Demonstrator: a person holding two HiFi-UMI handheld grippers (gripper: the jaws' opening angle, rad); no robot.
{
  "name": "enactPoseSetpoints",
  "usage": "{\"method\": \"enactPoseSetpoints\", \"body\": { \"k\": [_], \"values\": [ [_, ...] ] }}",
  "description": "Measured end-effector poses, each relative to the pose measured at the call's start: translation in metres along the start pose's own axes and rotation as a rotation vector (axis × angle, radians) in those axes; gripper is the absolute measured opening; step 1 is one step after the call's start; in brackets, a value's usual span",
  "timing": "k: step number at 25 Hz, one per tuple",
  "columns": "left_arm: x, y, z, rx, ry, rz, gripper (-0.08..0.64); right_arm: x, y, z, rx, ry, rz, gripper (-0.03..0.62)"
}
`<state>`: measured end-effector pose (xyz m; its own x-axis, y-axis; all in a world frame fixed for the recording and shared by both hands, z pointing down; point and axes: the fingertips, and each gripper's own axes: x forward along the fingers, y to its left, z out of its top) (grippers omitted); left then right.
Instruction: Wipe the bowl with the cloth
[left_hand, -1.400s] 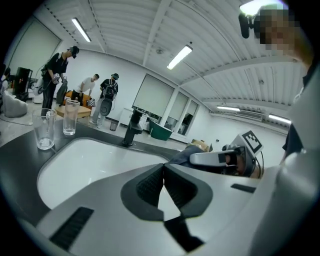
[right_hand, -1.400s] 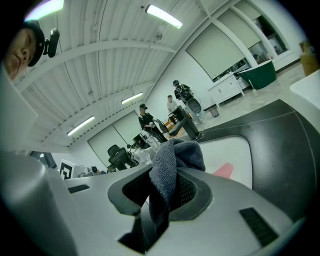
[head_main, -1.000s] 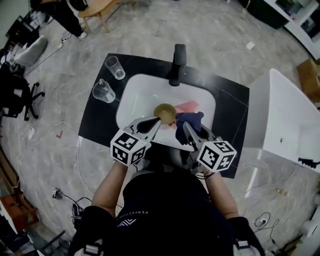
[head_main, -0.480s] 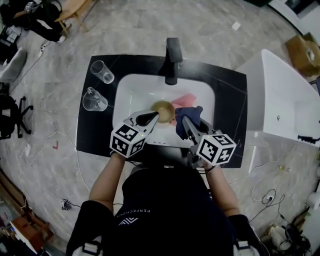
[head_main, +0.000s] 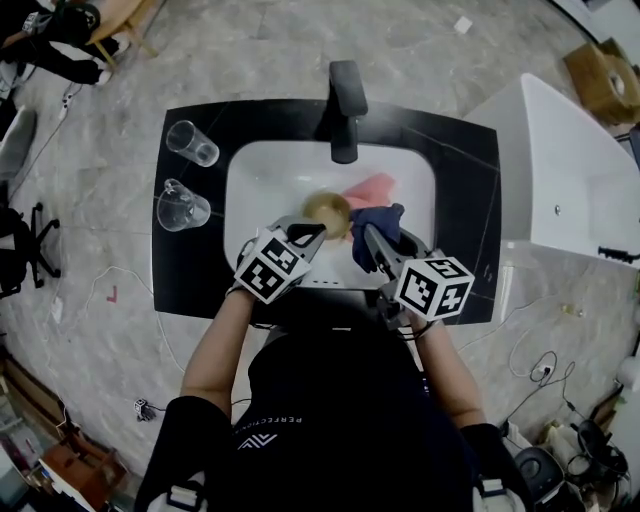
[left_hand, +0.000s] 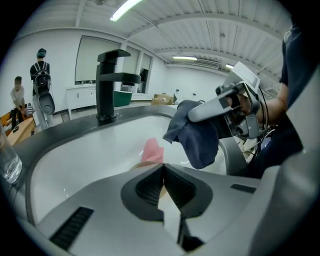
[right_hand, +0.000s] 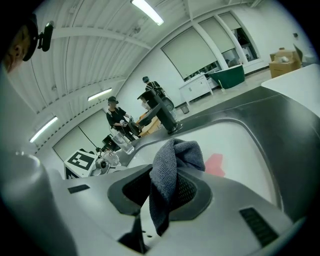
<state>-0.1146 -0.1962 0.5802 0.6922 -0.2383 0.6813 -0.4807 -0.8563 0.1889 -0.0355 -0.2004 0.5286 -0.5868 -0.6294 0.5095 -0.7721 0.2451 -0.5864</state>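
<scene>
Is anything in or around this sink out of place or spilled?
Nothing is spilled or broken. Only a pink cloth lies loose in the sink beside the bowl, while the right gripper holds the blue cloth.

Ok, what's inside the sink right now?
A tan bowl, its rim gripped by the left gripper, and a pink cloth beside it; the right gripper holds the blue cloth above. The sink floor beneath them is covered.

Head view: overhead, steeply down; left gripper and right gripper mid-frame, sink beyond.
Left gripper view: close, low along its jaws, towards the tap.
Right gripper view: likewise.
Shared: sink, tap.
</scene>
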Motion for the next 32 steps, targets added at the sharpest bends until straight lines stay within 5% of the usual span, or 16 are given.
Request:
{"method": "enactPoseSetpoints", "body": {
  "k": [7,15,23,28,32],
  "values": [
    [0.014,0.009,-0.021,-0.001,0.077,-0.046,0.008,0.008,-0.002,-0.008,0.017,0.03,-0.012,0.095],
    [0.034,0.006,-0.052,0.24,0.243,-0.091,0.008,0.012,-0.01,-0.013,0.056,0.034,-0.035,0.095],
    [0.041,0.005,-0.061,0.276,0.261,-0.135,0.014,0.015,-0.02,-0.023,0.102,0.052,-0.05,0.095],
    [0.043,0.0,-0.07,0.257,0.287,-0.192,0.155,0.018,-0.026,-0.025,0.117,0.058,-0.051,0.095],
    [0.051,0.003,-0.078,0.346,0.334,-0.176,0.166,0.019,-0.027,-0.025,0.145,0.059,-0.043,0.095]
  ]
}}
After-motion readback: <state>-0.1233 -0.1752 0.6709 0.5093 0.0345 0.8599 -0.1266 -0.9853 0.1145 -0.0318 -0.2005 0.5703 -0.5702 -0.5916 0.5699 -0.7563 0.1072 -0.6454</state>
